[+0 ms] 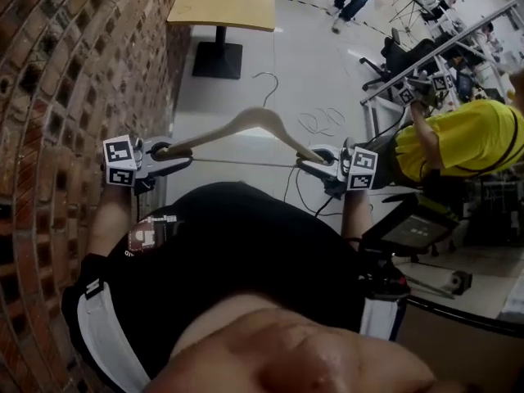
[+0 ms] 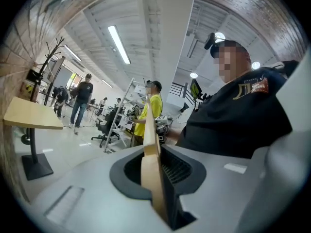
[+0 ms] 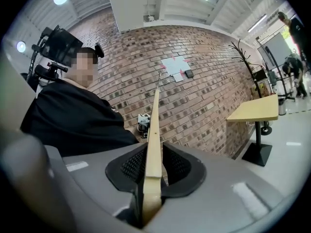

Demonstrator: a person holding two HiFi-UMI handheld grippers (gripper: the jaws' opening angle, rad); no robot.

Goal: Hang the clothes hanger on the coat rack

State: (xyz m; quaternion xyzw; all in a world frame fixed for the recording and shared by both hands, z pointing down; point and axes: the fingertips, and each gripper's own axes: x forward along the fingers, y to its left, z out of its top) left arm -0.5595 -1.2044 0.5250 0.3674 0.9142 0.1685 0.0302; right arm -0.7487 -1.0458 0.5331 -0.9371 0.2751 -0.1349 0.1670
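A pale wooden clothes hanger (image 1: 246,125) with a metal hook (image 1: 267,84) and a thin lower bar is carried level in front of the person's body. My left gripper (image 1: 168,151) is shut on its left arm end, my right gripper (image 1: 315,160) shut on its right arm end. In the left gripper view the hanger's arm (image 2: 151,164) stands edge-on between the jaws; the right gripper view shows the other arm (image 3: 153,154) the same way. A dark branched coat rack (image 2: 52,57) stands far off by the brick wall, also in the right gripper view as the coat rack (image 3: 245,62).
A brick wall (image 1: 57,80) runs along the left. A wooden-topped pedestal table (image 1: 223,2) stands ahead. A person in a yellow shirt (image 1: 467,137) sits at the right among office chairs, stands and floor cables (image 1: 319,121). More people stand farther back.
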